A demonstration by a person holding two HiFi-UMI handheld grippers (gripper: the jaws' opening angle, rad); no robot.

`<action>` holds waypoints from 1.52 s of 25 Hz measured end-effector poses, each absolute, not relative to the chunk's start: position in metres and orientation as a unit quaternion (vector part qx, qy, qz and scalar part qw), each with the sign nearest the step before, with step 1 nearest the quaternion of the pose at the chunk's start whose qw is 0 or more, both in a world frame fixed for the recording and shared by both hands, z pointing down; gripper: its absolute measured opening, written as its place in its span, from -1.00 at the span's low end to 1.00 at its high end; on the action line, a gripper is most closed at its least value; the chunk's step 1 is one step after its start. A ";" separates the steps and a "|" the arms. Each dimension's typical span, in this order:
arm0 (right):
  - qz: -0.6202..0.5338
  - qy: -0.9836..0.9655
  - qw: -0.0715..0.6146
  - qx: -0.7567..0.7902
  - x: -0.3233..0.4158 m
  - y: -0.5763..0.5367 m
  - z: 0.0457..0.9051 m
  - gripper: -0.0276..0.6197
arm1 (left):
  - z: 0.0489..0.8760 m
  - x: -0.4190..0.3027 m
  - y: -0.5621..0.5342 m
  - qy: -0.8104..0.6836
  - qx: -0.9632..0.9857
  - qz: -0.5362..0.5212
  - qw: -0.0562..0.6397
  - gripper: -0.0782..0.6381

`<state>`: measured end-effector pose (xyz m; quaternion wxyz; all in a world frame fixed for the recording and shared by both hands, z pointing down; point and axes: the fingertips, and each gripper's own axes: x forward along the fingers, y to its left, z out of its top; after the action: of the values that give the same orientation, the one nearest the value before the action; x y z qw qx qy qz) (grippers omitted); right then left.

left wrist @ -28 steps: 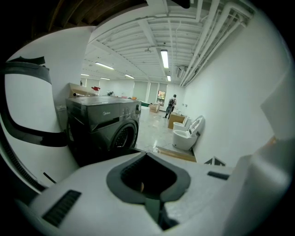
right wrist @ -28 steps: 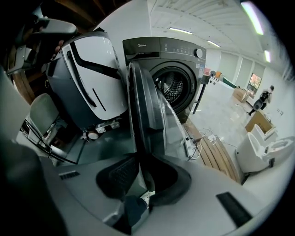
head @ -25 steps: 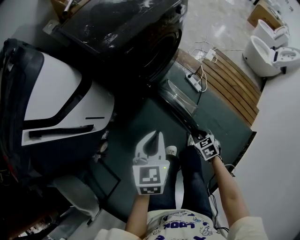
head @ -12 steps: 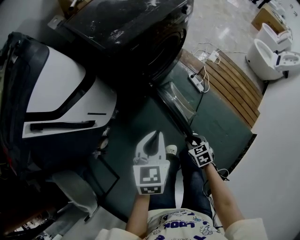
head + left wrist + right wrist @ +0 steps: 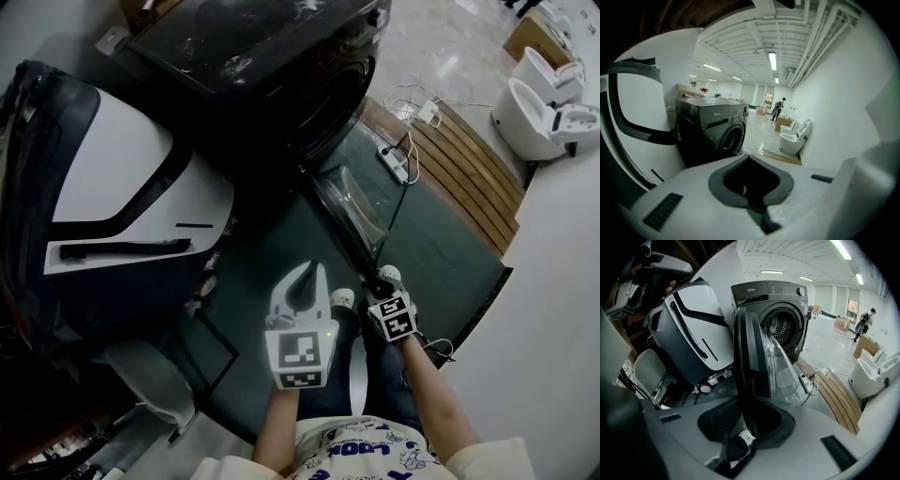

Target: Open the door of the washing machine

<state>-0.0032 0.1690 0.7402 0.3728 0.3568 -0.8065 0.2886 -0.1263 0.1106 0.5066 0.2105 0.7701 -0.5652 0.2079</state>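
Looking steeply down from a person's head at a dark front-loading washing machine (image 5: 272, 66) standing on a green floor mat (image 5: 441, 253). Its round door (image 5: 349, 208) is open, swung out from the machine's front towards the person, with its clear glass bowl facing the right of the picture.

The right hand-held gripper (image 5: 379, 280) is at the door's free edge. Its own view shows the jaws closed onto the dark rim of the door, which runs up between them. Behind the door, the machine's open mouth and metal drum (image 5: 780, 329) can be seen.

The left hand-held gripper (image 5: 309, 275) hangs in the air just left of the right one, apart from the door. Its jaws are drawn together with nothing between them. It points towards the machine's front.

To the left of the washing machine stands a large white-and-dark machine (image 5: 122, 192). To the right, beyond the mat, lies a platform of wooden slats (image 5: 473, 169) with a white power strip (image 5: 394, 165) and its cable beside it. Two white toilets (image 5: 539, 94) stand at the far right on the pale floor.

At the bottom of the head view are the person's forearms, a printed shirt and dark trousers. A distant person (image 5: 778, 108) stands down the hall — too small to describe.
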 end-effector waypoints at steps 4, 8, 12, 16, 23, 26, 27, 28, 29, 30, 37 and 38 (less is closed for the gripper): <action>0.298 -0.802 0.369 0.364 -0.006 0.173 0.741 -0.63 | 0.507 -0.130 0.110 -0.569 0.768 0.205 0.212 -0.78; 0.297 -0.800 0.367 0.370 -0.006 0.173 0.741 -0.63 | 0.508 -0.134 0.111 -0.574 0.764 0.202 0.215 -0.78; 0.300 -0.798 0.368 0.371 -0.006 0.174 0.742 -0.63 | 0.509 -0.138 0.112 -0.577 0.761 0.201 0.218 -0.78; 0.302 -0.795 0.364 0.379 -0.005 0.172 0.742 -0.62 | 0.509 -0.140 0.112 -0.579 0.759 0.200 0.220 -0.78; 0.322 -0.788 0.344 0.396 0.000 0.164 0.726 -0.37 | 0.504 -0.143 0.108 -0.582 0.758 0.194 0.220 -0.78; 0.312 -0.796 0.335 0.396 0.004 0.160 0.709 -0.37 | 0.497 -0.143 0.103 -0.586 0.757 0.185 0.221 -0.78; 0.307 -0.798 0.332 0.398 0.005 0.157 0.700 -0.37 | 0.494 -0.142 0.102 -0.587 0.757 0.181 0.221 -0.78; 0.302 -0.801 0.328 0.400 0.006 0.154 0.691 -0.37 | 0.491 -0.142 0.100 -0.589 0.757 0.177 0.221 -0.78; 0.295 -0.805 0.322 0.402 0.007 0.150 0.681 -0.37 | 0.487 -0.142 0.098 -0.591 0.756 0.173 0.220 -0.78; 0.288 -0.809 0.315 0.404 0.007 0.145 0.671 -0.37 | 0.483 -0.142 0.096 -0.593 0.756 0.170 0.219 -0.78; 0.214 -0.833 0.244 0.448 0.019 0.093 0.573 -0.47 | 0.440 -0.139 0.078 -0.602 0.762 0.142 0.192 -0.78; 0.202 -0.835 0.230 0.458 0.021 0.085 0.556 -0.55 | 0.433 -0.138 0.075 -0.604 0.763 0.138 0.187 -0.78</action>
<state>0.0208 0.0846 0.5563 0.2304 0.4578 -0.8347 0.2016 -0.1382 0.0752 0.4327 0.1865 0.7627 -0.6037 0.1378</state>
